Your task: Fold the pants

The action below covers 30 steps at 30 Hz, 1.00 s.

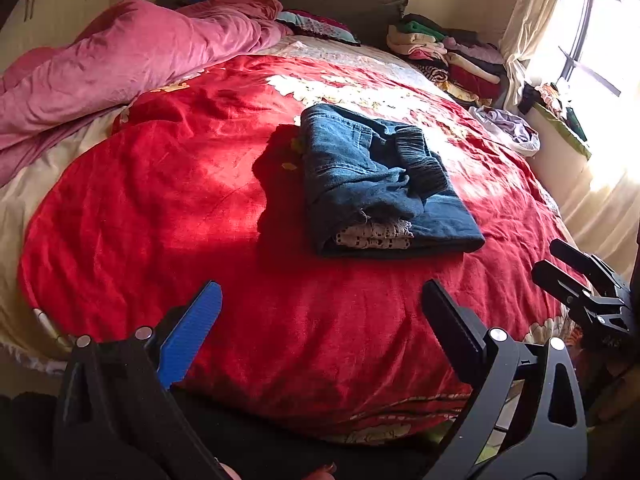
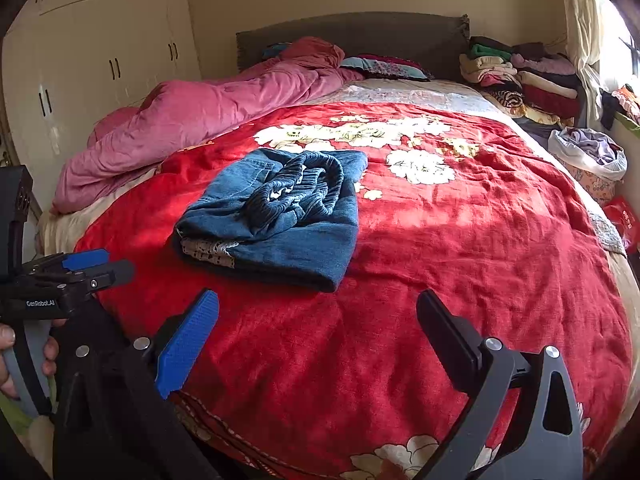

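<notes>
Pants (image 1: 384,184) sit folded into a compact blue denim bundle on the red floral blanket (image 1: 200,208), roughly mid-bed, well apart from both tools. Dark ribbed waistband lies bunched on top; a strip of pale patterned lining shows at the near folded edge.

From my left wrist view I get the bundle from its left side: waistband appears as a dark ridge to the right of centre, lining at the near edge. Right wrist view shows the pants (image 2: 276,216) from the other angle, so I see the waistband as a gathered loop with patterned lining inside it, plus more of the blanket's white flowers beyond.

Left tool (image 1: 320,304) is released, jaws spread wide, nothing between them, hovering over the near blanket edge. Right tool (image 2: 318,316) likewise released and empty.

Left view catches the right tool (image 1: 580,280) at its right edge. Right view catches the left tool (image 2: 86,268) at its left edge, with fingers of my hand (image 2: 24,356) on the grip.

Pink duvet (image 2: 192,120) is bunched along the bed's left side. Stacked clothes (image 2: 520,76) sit at the headboard's right. Only the right view shows the cream wardrobe (image 2: 100,60) fully; the left view gets more of the bright window (image 1: 600,32).
</notes>
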{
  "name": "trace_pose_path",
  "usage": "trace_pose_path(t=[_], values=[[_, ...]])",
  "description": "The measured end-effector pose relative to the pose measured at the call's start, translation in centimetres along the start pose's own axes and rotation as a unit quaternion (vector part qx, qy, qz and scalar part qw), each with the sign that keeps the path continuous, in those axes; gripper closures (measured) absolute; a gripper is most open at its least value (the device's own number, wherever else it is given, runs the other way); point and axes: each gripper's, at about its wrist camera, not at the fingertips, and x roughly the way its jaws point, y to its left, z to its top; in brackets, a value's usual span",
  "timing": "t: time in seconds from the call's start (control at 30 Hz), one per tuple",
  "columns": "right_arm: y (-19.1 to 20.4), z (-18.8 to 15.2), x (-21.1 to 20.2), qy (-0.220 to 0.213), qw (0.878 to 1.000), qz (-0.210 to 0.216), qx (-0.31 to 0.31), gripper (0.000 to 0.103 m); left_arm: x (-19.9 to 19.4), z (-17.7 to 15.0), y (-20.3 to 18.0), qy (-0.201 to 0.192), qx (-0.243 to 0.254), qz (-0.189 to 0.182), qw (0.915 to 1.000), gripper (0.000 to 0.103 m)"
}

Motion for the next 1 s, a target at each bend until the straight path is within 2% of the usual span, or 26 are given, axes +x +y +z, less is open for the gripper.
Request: trace_pose_path(t=[1.0], values=[[-0.06,0.03,0.07,0.001,1.0,-0.004,0.002,0.004,-0.25,0.03,0.44,0.001,-0.003,0.006,1.0,0.01]])
